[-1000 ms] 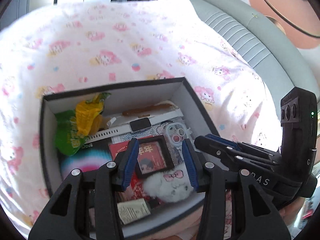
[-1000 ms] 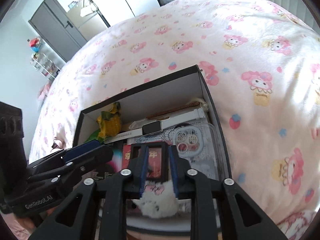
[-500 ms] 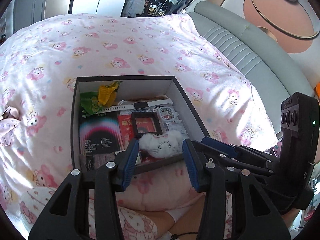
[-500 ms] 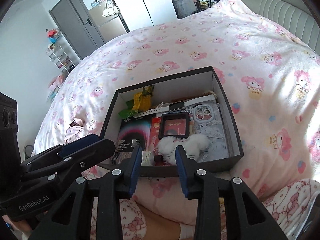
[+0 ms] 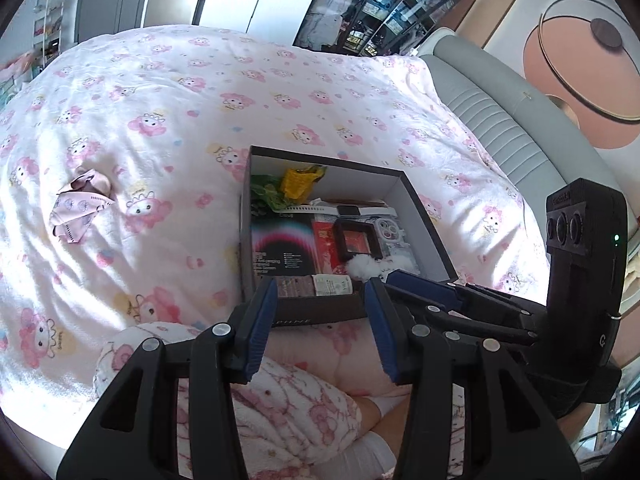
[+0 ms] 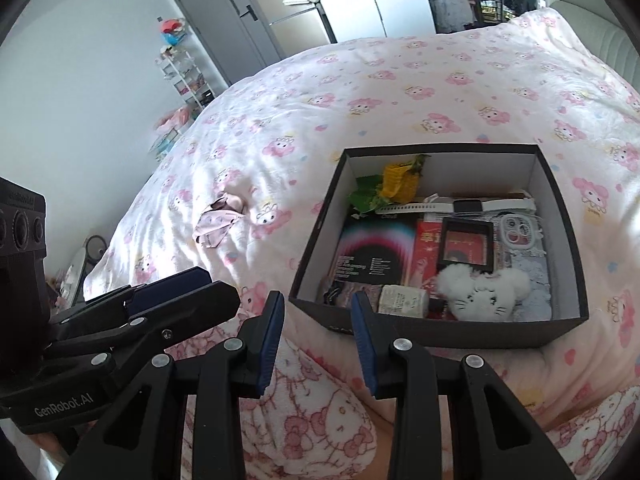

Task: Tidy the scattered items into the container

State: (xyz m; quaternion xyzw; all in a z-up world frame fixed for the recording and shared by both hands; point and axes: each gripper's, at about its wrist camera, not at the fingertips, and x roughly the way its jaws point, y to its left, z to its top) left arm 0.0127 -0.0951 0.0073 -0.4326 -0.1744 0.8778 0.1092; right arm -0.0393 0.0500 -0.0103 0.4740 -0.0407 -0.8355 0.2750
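A black open box (image 6: 440, 330) sits on the pink patterned bed and also shows in the left wrist view (image 5: 320, 314). It holds a white plush cat (image 6: 486, 294), a black photo frame (image 6: 466, 245), a white smartwatch (image 6: 466, 206), a phone case (image 6: 520, 234), a yellow-green snack bag (image 6: 394, 184) and a dark booklet (image 6: 374, 254). A crumpled pink face mask (image 6: 220, 218) lies on the bed left of the box, as the left wrist view (image 5: 82, 204) also shows. My left gripper (image 5: 320, 322) and right gripper (image 6: 318, 334) are open and empty, near the box's front edge.
The person's legs in pink patterned pyjamas (image 6: 320, 412) lie under both grippers. A grey padded headboard (image 5: 520, 136) runs along the right. A grey door (image 6: 224, 28) and a shelf rack (image 6: 188, 76) stand beyond the bed.
Both grippers have pulled back and up out of the box, which now looks smaller. The right gripper has opened wider. The pink mask has come into view.
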